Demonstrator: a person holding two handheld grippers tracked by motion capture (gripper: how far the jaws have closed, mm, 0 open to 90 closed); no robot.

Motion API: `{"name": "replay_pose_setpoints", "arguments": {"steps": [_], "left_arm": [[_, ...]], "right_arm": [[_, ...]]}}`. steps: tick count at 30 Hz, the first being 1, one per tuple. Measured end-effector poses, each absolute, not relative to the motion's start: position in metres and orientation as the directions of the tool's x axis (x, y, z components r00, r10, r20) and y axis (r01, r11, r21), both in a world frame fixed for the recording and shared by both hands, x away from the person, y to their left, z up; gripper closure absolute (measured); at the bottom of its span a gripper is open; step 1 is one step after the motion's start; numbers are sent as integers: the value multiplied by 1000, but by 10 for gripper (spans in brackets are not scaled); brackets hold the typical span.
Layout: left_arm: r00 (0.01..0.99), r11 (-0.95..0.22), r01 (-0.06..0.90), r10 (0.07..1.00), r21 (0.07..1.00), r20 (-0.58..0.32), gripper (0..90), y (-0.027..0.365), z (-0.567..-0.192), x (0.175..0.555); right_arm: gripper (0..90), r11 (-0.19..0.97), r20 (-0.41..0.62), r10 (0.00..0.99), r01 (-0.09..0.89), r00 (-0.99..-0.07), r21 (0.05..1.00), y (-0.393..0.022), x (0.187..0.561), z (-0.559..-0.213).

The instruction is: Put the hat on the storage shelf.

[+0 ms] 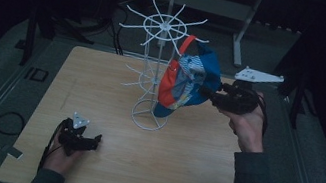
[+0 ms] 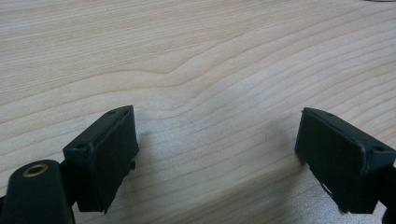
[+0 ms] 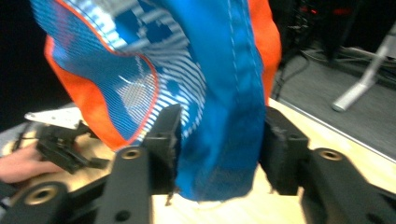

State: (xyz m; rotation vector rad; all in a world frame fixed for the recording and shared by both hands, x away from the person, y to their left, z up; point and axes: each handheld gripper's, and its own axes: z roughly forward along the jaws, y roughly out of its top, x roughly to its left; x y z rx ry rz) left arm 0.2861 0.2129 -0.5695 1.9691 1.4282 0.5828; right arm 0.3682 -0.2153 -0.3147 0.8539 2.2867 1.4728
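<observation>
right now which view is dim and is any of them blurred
High view: dim, with black surroundings beyond the table. Left gripper view: bright and sharp on the wood grain. Right gripper view: the cap is soft and smeared between the right gripper jaws.

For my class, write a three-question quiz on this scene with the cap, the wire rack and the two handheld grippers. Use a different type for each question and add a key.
1. True or false: the left gripper grips the blue and orange cap.
2. Multiple choice: the white wire rack stands A) on the floor, B) on the wooden table, C) on a shelf.
3. Fill in: the right gripper is shut on the ____.

Key: 1 false, its jaws stand open over bare wood. 2 B. 3 cap, with blue fabric pinched between the jaws.
</observation>
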Motion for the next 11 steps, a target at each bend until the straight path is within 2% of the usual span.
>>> {"name": "replay_pose_setpoints", "arguments": {"steps": [5, 11], "left_arm": [[315, -215, 671, 949, 710, -10, 133, 213, -569, 286], [317, -217, 671, 949, 709, -9, 133, 213, -569, 286]], "right_arm": [[431, 306, 58, 664, 342, -746, 889, -220, 364, -320], [388, 298, 58, 689, 356, -722, 886, -226, 362, -327]]}}
